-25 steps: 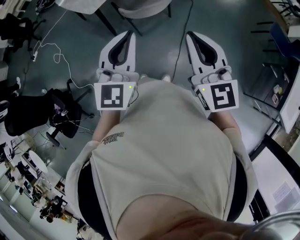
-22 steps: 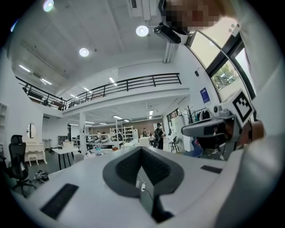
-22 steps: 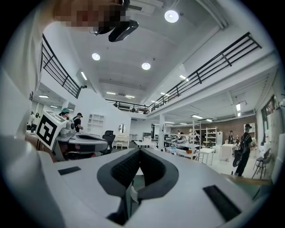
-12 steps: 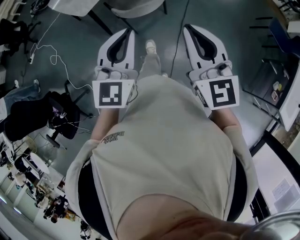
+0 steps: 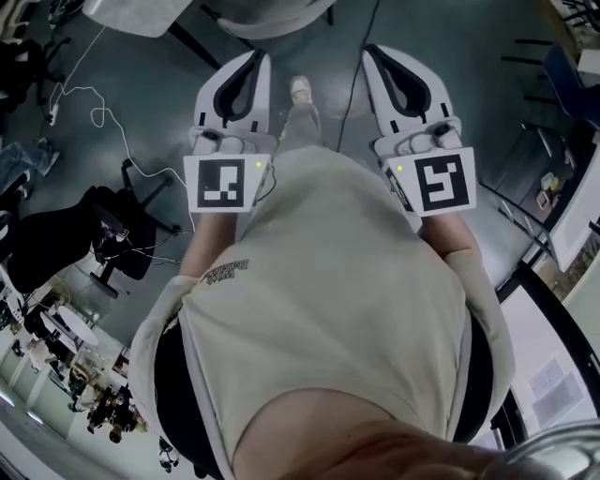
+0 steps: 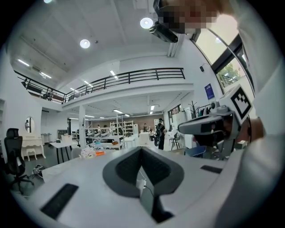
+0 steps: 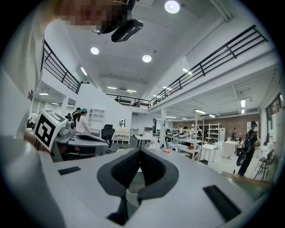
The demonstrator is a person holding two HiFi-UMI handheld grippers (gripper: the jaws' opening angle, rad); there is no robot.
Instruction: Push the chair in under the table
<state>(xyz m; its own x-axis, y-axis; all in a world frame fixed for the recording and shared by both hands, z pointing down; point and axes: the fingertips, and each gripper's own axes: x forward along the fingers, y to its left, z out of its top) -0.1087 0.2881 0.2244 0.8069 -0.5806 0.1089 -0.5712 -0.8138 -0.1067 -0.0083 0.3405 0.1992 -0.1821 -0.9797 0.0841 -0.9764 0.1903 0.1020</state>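
Count: two grippers, one cube each, both held out in front of the person's chest. Left gripper (image 5: 255, 58) has its jaws pressed together with nothing between them, and the same shows in its own view (image 6: 141, 149). Right gripper (image 5: 375, 52) is likewise closed and empty, confirmed in its view (image 7: 140, 151). Left cube (image 5: 223, 185) and right cube (image 5: 441, 185) face up at the head camera. One pale chair (image 5: 281, 19) sits at the top edge, straight ahead of the grippers and not touching either. One table (image 5: 131, 14) corner is just beside it on the left. Also one black office chair (image 5: 112, 234) off to the left, one white cable (image 5: 89, 103) on the floor (image 5: 337, 103), and one shoe (image 5: 300, 91) between the grippers. Versus a second ago, both grippers have gone forward toward the chair, the shoe has stepped up between them, and the jaws are unchanged.
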